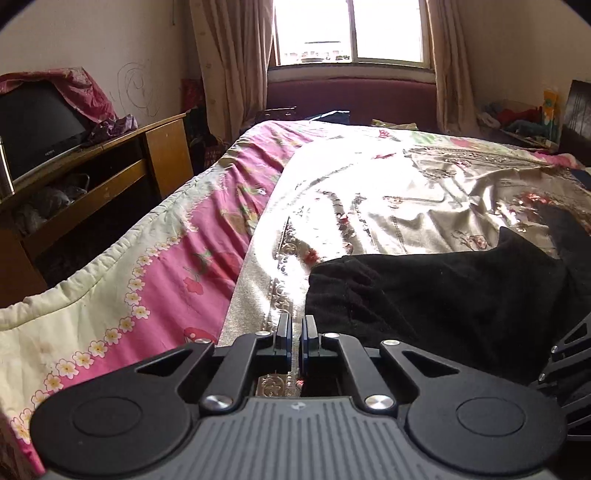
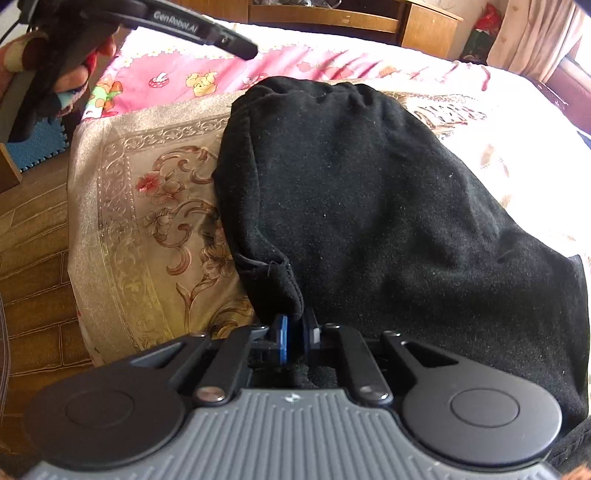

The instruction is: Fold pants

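The black pants (image 2: 369,184) lie bunched on the golden floral bedspread (image 2: 147,206), near the bed's corner. My right gripper (image 2: 295,332) is shut on a fold of the black cloth at the pile's near edge, with fabric filling the gap between the pads. In the left wrist view the pants (image 1: 443,295) sit just right of my left gripper (image 1: 296,332). Its pads stand close together with nothing between them, over the bedspread's border (image 1: 288,258). A hand (image 2: 74,79) holds the left tool at the top left of the right wrist view, up off the bed.
A pink and cream quilt (image 1: 166,258) hangs over the bed's left side. Beyond it stand a wooden cabinet (image 1: 162,147) with a television (image 1: 37,129). A bright window (image 1: 351,29) with curtains is at the far end. Wooden floor (image 2: 33,258) lies beside the bed corner.
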The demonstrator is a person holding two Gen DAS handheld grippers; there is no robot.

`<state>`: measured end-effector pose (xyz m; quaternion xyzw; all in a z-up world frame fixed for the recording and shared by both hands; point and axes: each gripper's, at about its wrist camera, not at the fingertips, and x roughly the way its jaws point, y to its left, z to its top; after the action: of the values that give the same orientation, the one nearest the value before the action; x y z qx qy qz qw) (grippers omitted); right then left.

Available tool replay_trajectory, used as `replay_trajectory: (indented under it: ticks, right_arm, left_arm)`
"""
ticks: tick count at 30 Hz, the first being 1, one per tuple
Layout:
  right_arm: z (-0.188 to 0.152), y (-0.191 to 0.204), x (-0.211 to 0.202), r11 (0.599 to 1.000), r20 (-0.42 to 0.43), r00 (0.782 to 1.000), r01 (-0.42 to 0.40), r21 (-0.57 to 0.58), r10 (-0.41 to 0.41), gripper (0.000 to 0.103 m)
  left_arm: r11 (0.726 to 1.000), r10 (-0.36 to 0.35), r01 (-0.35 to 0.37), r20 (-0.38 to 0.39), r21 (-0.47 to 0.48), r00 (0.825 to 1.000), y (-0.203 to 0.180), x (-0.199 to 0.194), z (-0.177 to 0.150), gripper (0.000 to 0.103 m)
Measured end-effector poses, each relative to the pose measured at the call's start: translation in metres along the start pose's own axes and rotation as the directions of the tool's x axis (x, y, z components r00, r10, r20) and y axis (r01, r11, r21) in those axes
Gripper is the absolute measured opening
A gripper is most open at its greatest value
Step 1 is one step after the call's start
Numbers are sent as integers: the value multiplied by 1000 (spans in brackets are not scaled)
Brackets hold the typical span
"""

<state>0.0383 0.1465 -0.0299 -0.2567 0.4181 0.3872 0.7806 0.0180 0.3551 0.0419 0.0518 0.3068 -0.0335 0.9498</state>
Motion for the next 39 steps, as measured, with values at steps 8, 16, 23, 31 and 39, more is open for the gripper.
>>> replay_trajectory:
  ticks: [8, 16, 23, 31, 39]
  right_arm:
    - [-21, -56, -68, 975, 106, 994, 15, 223, -39, 28]
    - [-72, -185, -127, 783, 77, 945, 217, 583, -319, 33]
    - [-110, -317, -85, 485, -162, 863, 414, 770, -479, 37]
    - [-131, -390, -45, 267, -222, 862, 370, 890, -455, 56]
    - [-170, -399, -101, 244, -155, 854, 308, 919, -496, 2]
  left_arm:
    - [979, -78, 117, -225, 164, 971, -71, 47, -33, 24]
    - [976, -140, 158, -129, 147, 982, -95, 24, 12, 25]
    - [909, -370, 385, -117, 159, 922, -196, 55, 36, 33]
    - [814, -514, 559, -253, 157, 820, -291, 92, 40, 37]
    - [818, -471, 533, -281, 215, 836, -317, 79, 35, 40]
